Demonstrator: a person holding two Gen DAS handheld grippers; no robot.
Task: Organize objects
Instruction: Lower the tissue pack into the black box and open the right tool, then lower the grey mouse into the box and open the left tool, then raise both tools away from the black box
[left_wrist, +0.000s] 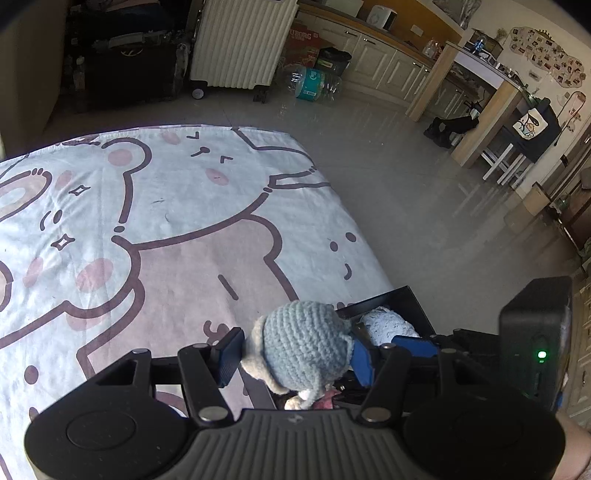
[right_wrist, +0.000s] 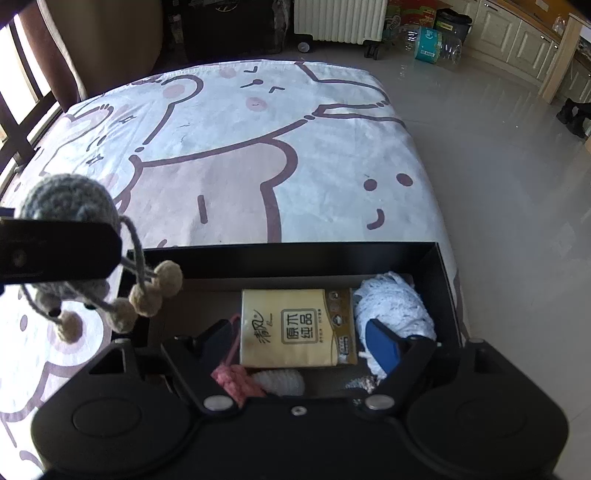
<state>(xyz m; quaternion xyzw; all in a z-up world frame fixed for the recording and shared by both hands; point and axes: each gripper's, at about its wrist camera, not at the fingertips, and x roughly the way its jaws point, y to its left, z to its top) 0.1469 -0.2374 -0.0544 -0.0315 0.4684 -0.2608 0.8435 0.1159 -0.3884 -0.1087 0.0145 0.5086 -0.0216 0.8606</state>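
Beside the black box (right_wrist: 441, 280) on the bed: left tool (left_wrist: 293, 356) gripped crocheted doll (left_wrist: 306, 347); its dangling pom-poms (right_wrist: 147, 299) risked snagging the box rim. Right tool (right_wrist: 303, 341) wide, over tissue pack (right_wrist: 295, 326).

The black box (right_wrist: 447, 280) sits at the near right corner of the bed, and its floor is mostly taken: a yellow tissue pack (right_wrist: 295, 326) fills the middle, a white crocheted bundle (right_wrist: 391, 306) crowds the right wall, and pink yarn (right_wrist: 234, 380) with a small white piece lies at the near wall. Bare floor shows only along the left wall and far wall. A crocheted doll (right_wrist: 66, 206) with dangling pom-poms (right_wrist: 168, 277) hangs over the box's left wall, blocking that side. The cartoon blanket (right_wrist: 221, 129) beyond lies bare to its far edge.
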